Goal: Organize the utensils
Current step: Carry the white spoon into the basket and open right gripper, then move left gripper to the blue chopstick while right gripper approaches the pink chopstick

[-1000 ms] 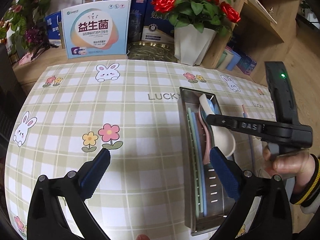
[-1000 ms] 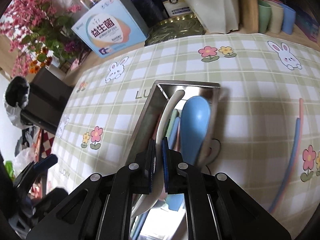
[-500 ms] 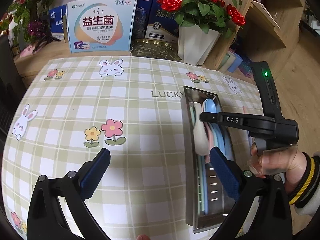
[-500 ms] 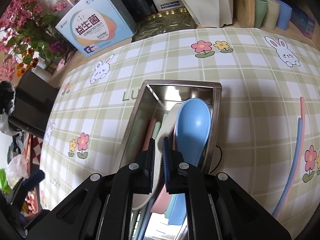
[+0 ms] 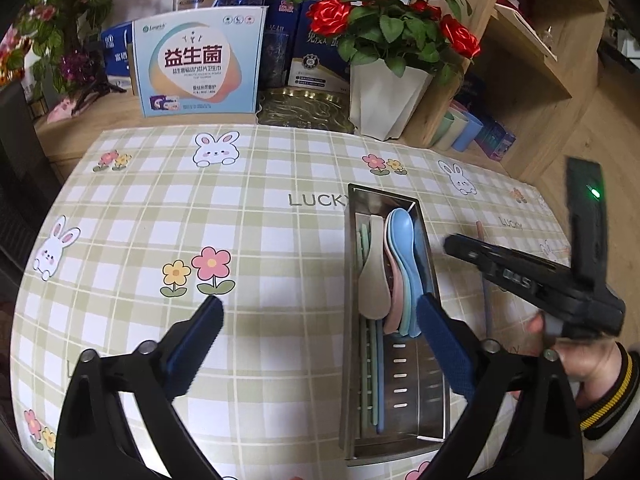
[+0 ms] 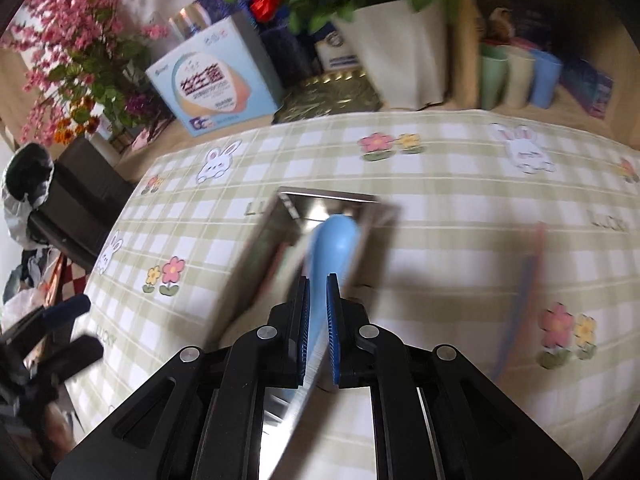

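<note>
On the checked tablecloth [image 5: 280,240]: steel utensil tray [image 5: 434,280], spoons inside; left gripper [image 5: 318,322] jaws closing, nothing between; right gripper [image 6: 318,328] jaws nearly together, empty.

- Left gripper [image 5: 318,322]: black plastic frame with cut-out openings; two fingers [image 5: 196,344] faced with ribbed dark blue pads; a round silver screw at each finger joint.
- Right gripper [image 6: 318,320]: same black frame, four silver screws across the near end, blue ribbed pads.
- Right gripper's side: white lettering, blurred; upright black block with a small green light.
- Right hand [image 5: 576,360]: cuff striped black and yellow, pale sleeve below it.
</note>
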The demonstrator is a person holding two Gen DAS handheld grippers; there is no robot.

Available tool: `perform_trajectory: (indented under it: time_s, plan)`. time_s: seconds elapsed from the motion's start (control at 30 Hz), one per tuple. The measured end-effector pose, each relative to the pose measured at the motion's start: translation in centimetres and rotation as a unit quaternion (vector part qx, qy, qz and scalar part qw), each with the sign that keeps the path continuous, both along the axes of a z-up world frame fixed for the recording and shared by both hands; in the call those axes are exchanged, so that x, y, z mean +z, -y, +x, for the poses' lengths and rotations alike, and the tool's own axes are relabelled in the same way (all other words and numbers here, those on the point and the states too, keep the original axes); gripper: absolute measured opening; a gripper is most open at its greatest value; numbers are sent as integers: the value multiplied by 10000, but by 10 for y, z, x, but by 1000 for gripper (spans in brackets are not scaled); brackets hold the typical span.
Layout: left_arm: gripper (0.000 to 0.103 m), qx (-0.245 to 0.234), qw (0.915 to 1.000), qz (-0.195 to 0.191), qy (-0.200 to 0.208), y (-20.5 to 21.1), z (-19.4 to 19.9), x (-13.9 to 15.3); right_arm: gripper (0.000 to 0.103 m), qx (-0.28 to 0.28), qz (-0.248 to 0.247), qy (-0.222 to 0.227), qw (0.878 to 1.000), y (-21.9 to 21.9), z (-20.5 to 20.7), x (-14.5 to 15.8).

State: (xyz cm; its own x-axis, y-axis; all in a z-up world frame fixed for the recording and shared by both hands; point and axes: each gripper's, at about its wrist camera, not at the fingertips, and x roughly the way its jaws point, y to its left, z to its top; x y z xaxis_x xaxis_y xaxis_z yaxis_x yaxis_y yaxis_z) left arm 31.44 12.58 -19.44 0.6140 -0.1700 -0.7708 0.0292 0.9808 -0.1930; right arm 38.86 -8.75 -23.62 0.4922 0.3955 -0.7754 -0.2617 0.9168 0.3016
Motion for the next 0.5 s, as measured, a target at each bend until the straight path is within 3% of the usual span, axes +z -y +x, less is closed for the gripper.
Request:
perform_trajectory:
  time_s: [0.1,0.13,0.33,0.5]
  plan:
    - [86,-3,10000,46,-35,10,1,2,31,-198,94,61,9997,31,-9,-2]
    - [85,-33,10000,59,-42,15,2,4,47,-278,97,98,9995,42,-12,-3]
    - [71,-341,9993,145,-17,51,7,10,55,-603,70,198,9980,106,-28,-13]
    - [68,-664,9974,281,-42,94,15,7,64,-882,69,193,9959,154,-37,-29]
